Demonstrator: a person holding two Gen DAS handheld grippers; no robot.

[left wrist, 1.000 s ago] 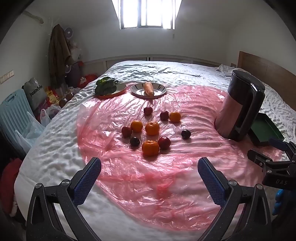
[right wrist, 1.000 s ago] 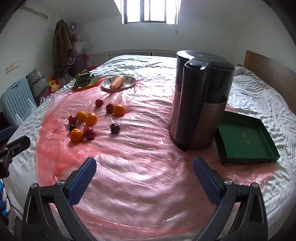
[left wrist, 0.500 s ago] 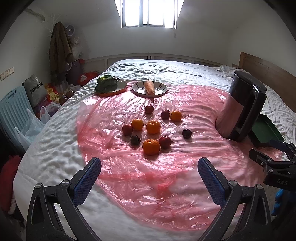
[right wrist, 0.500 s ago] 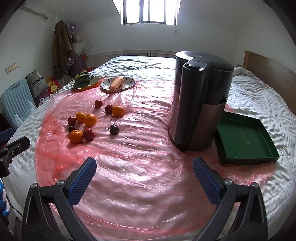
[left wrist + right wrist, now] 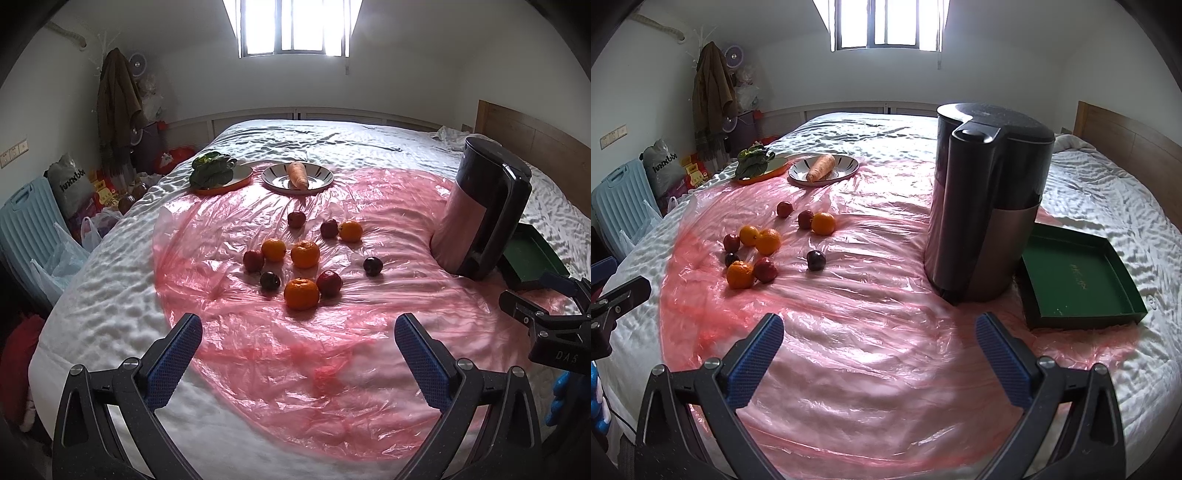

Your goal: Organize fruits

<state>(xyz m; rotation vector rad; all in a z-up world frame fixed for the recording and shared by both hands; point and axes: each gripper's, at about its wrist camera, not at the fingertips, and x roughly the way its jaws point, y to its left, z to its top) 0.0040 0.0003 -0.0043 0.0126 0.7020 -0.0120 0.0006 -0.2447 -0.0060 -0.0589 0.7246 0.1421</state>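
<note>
Grippers come first: the left gripper (image 5: 298, 349) and right gripper (image 5: 879, 349) both hover with jaws spread wide, holding nothing, over bare pink plastic sheet (image 5: 295, 369). Sorting looks not yet begun; next probably comes a reach to the nearest orange (image 5: 301, 293). Beyond, loose fruits (image 5: 768, 243) cluster mid-sheet, well apart from the kettle (image 5: 986, 214) and the empty green tray (image 5: 1075, 277) beside it.

"DAS" in white letters on black body of right gripper (image 5: 540, 310). Pale characters printed on floor of green tray (image 5: 1078, 277), unreadable. Dark lettering on grey bag (image 5: 70, 183), not legible.
</note>
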